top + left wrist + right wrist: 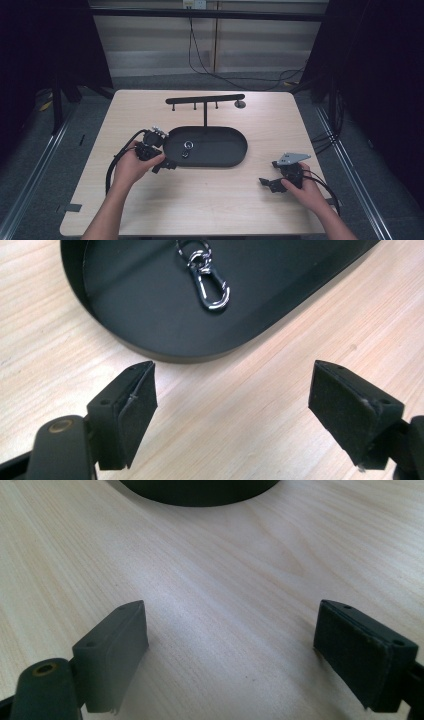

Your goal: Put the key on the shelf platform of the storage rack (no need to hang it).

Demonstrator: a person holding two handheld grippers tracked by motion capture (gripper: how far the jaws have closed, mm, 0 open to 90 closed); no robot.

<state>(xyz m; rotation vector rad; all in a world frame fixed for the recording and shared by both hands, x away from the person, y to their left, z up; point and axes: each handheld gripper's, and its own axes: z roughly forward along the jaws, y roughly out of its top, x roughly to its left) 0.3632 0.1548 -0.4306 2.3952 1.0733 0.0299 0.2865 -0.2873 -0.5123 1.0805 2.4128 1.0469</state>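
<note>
The left gripper [167,165] hovered with its jaws spread and nothing between them, just beside the left end of the black oval tray [227,157]. A silver snap hook [210,280] lay inside that tray, near its left end. The right gripper [267,184], likewise released and empty, sat over bare wooden table [200,200], well right of the tray.

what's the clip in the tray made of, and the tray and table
Clip: likely polished metal, silvery with bright mirror glints. Tray: matte black, probably painted metal, thin upright wall; plastic is possible. Table: pale wood or wood-look laminate, with visible grain lines.
</note>
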